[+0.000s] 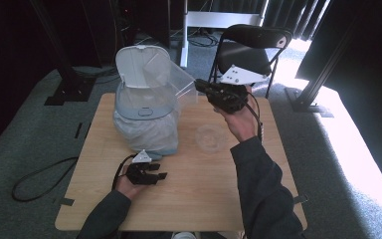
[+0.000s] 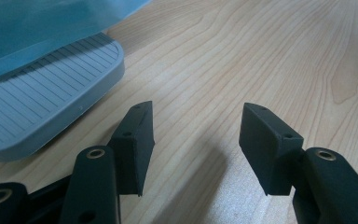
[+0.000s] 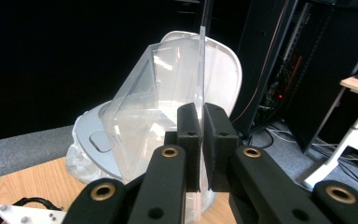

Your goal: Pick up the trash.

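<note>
A pale grey pedal bin (image 1: 144, 107) lined with a plastic bag stands on the wooden table (image 1: 204, 189), its lid (image 1: 137, 64) raised. My right gripper (image 1: 201, 85) is shut on the thin edge of a clear, wedge-shaped plastic container (image 1: 171, 77), held in the air just right of the bin's open top. In the right gripper view, the jaws (image 3: 201, 126) pinch that container (image 3: 144, 107) in front of the lid (image 3: 223, 70). My left gripper (image 1: 160, 172) rests low on the table in front of the bin, open and holding nothing (image 2: 196, 140), beside the bin's ribbed pedal (image 2: 42, 107).
A clear round plastic tub (image 1: 210, 138) sits on the table right of the bin, below the right hand. A black folding chair (image 1: 251, 47) stands behind the table's far edge. Bare wood (image 2: 261, 56) lies ahead of the left jaws.
</note>
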### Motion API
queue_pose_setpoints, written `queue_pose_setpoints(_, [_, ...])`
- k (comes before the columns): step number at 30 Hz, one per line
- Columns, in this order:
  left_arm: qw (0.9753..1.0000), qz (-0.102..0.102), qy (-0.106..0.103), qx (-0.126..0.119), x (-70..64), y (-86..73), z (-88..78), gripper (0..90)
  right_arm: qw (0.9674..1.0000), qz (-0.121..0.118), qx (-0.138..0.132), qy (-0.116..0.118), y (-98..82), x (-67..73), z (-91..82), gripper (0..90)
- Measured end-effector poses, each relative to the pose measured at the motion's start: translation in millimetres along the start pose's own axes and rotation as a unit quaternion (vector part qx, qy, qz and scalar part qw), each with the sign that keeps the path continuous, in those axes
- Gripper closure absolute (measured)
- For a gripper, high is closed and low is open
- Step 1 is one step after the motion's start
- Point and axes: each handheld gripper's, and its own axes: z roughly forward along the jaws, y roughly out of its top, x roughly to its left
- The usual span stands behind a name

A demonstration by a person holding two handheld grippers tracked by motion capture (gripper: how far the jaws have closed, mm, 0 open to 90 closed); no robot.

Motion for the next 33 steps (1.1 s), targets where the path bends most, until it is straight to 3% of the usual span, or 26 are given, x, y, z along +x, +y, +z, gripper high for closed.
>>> queue_pose_setpoints(8, [1.0000, 0.000, -0.001, 0.000, 0.2, 0.0, -0.1, 45.1, 0.9999, 0.005, 0.002, 0.014, 3.6, 1.4, 13.8, 84.2])
queue_pose_setpoints(9, [1.0000, 0.000, -0.001, 0.001, 0.2, 0.0, -0.1, 45.1, 0.9997, 0.014, 0.010, 0.019, 4.4, 0.6, 18.6, 71.9])
queue_pose_setpoints(10, [1.0000, 0.001, -0.001, 0.001, 0.2, 0.0, -0.3, 45.1, 0.9997, 0.015, 0.016, 0.010, 4.7, 0.5, 22.5, 65.3])
queue_pose_setpoints(12, [1.0000, 0.000, -0.001, 0.001, 0.2, 0.0, -0.2, 45.1, 0.9996, 0.014, 0.023, 0.009, 4.3, 1.3, 25.6, 62.9])
queue_pose_setpoints(18, [1.0000, 0.001, -0.001, 0.000, 0.1, 0.0, -0.1, 45.1, 0.9995, 0.009, 0.031, -0.002, -0.3, 0.4, 26.8, 64.3])
queue_pose_setpoints(33, [1.0000, -0.002, -0.003, -0.001, 0.5, 0.6, 0.8, 45.1, 0.9985, 0.032, 0.043, -0.015, -25.6, -12.1, 15.6, 63.4])
